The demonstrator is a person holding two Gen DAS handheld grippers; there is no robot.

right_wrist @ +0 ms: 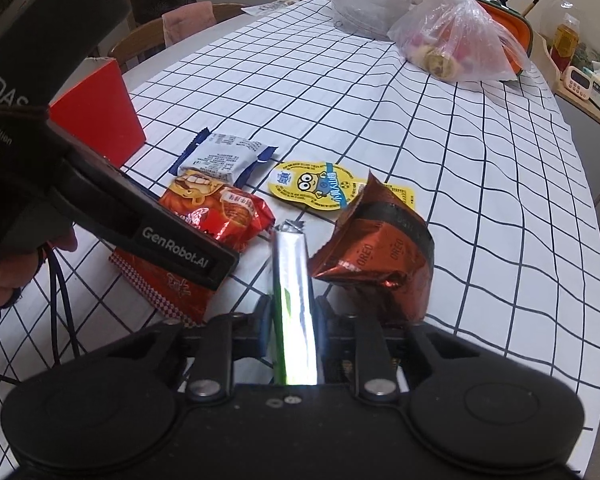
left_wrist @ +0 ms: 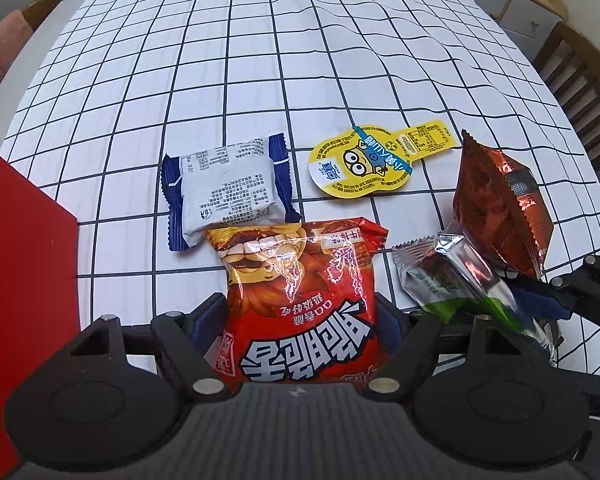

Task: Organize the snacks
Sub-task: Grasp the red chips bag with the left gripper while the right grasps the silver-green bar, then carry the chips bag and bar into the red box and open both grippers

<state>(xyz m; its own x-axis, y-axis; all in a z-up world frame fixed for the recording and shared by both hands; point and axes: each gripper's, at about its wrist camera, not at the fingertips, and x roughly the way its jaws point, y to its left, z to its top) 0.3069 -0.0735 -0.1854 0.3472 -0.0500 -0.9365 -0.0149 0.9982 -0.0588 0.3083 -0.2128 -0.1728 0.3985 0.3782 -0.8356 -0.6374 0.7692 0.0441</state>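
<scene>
A red noodle-snack bag lies on the checked tablecloth. My left gripper is open and straddles it, one finger at each side. In the right wrist view one of those fingers crosses the same red bag. My right gripper is shut on a silver and green packet, which sticks up between the pads. That packet shows at the right of the left wrist view. A copper Oreo bag stands crumpled just right of it.
A blue and white packet and a yellow cartoon-lidded cup lie beyond the red bag. A red box stands at the left. Clear plastic bags sit at the far end. Wooden chairs line the table.
</scene>
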